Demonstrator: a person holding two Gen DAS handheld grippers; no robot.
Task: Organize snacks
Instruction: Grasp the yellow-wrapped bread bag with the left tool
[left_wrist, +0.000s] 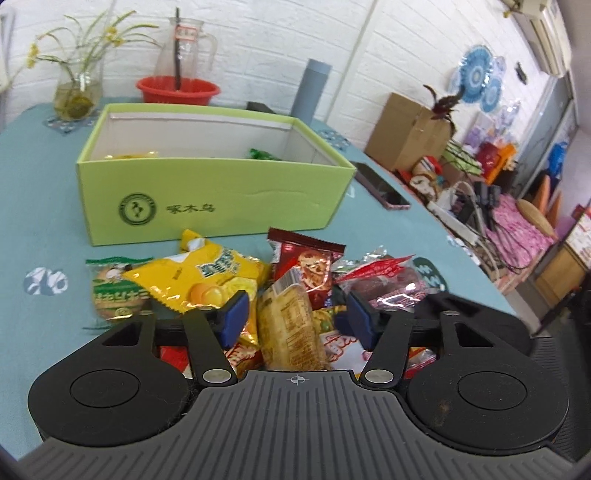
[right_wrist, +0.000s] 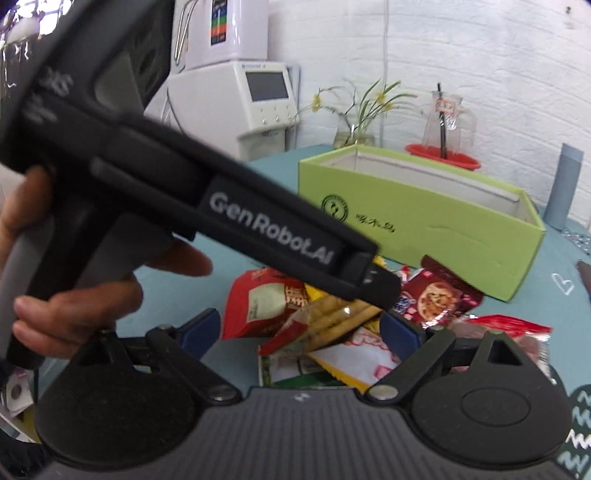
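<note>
While the left gripper (left_wrist: 293, 321) hangs low over the snack pile (left_wrist: 258, 288) at the centre of the left wrist view, its blue pads stand apart on either side of a tan biscuit packet (left_wrist: 290, 332), and whether they touch it I cannot tell. Left of that lies a yellow chip bag (left_wrist: 199, 277), with a green-wrapped round cake (left_wrist: 114, 291) at the far left of the heap and a dark red cookie packet (left_wrist: 308, 266) just above centre. Behind the pile, upper middle of the frame, sits the open lime-green box (left_wrist: 214, 192), a yellow wrapper and a green one peeking over its wall. A phone (left_wrist: 380, 186) lies to the right of the box on the teal tablecloth (left_wrist: 48, 199). Over to the right wrist view: the right gripper (right_wrist: 299, 332) is wide open at lower centre, nothing between its pads, above a red packet (right_wrist: 262, 299) and a clear packet of stick biscuits (right_wrist: 332, 317). A hand (right_wrist: 74, 291) at left holds the other gripper's black body across the frame, its tip down in the pile. The green box (right_wrist: 424, 218) sits right of centre.
</note>
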